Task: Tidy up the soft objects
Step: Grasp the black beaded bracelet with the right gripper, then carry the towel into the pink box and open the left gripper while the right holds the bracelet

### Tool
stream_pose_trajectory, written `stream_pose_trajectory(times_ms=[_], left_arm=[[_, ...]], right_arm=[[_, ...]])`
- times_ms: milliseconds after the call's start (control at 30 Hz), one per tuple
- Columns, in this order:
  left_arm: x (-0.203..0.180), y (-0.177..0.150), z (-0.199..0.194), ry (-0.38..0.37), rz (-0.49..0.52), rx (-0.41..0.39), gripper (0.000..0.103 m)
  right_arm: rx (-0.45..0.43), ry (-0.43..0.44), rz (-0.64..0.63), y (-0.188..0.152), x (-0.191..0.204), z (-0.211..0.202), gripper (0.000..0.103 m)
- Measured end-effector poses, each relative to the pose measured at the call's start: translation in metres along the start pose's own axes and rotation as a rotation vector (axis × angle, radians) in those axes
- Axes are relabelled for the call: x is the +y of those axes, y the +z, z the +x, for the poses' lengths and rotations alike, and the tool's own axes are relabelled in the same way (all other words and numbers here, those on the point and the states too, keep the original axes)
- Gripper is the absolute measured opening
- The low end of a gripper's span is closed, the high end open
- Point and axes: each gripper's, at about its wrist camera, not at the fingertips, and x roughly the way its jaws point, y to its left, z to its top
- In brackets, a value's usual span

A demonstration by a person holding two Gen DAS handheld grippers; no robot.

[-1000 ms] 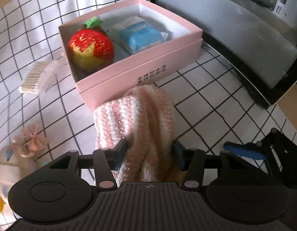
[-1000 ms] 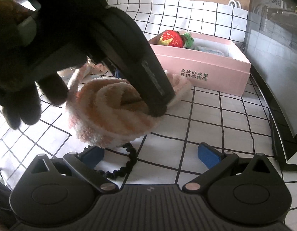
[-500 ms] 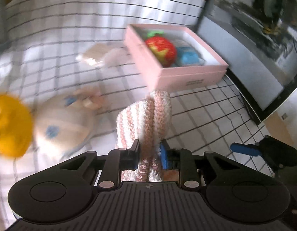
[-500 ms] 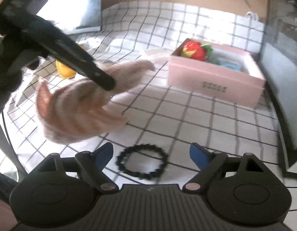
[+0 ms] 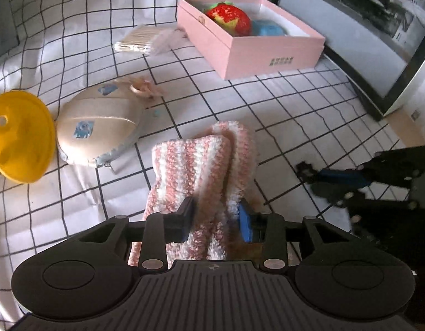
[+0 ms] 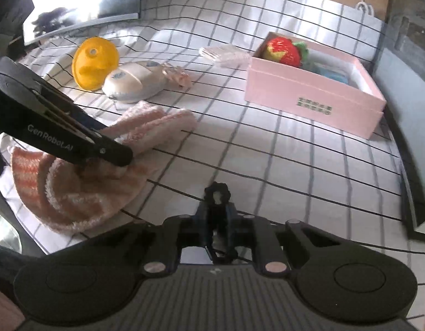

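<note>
My left gripper is shut on a pink-and-white striped fluffy sock, which lies on the checked cloth; it also shows in the right wrist view. My right gripper is shut on a black beaded hair tie. The pink box at the back holds a plush strawberry and a blue pack. The box also shows in the right wrist view. The right gripper shows at the right of the left wrist view.
A yellow funnel, a beige pouch with a pink bow, and a pack of cotton swabs lie on the cloth. A dark-framed panel stands at the right.
My right gripper has closed on the black hair tie and lifted it. My left gripper has pulled the sock back from the box and lowered it onto the cloth.
</note>
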Motion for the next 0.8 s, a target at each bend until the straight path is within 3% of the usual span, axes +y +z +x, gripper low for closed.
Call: stream_pose_trajectory(times_ms=[267, 400, 467, 633, 800], left_arm=[[0.001, -0.004, 0.000, -0.005, 0.070, -0.055, 0.025], [0.004, 0.007, -0.020, -0.105, 0.063, -0.110, 0.025], [0.002, 0.025, -0.043, -0.161, 0.049, -0.167, 0.025], [-0.017, 0.093, -0.120, -0.238, 0.137, -0.393, 0.025], [-0.044, 0.171, -0.171, -0.190, 0.241, -0.654, 0.025]], right_arm=[[-0.144, -0.086, 0.107, 0.011, -0.037, -0.077, 0.013], [-0.228, -0.139, 0.126, 0.016, -0.052, -0.111, 0.013], [-0.254, -0.152, 0.134, 0.017, -0.058, -0.119, 0.013], [-0.286, -0.146, 0.163, 0.018, -0.071, -0.118, 0.013], [-0.303, -0.125, 0.206, 0.018, -0.085, -0.110, 0.013]])
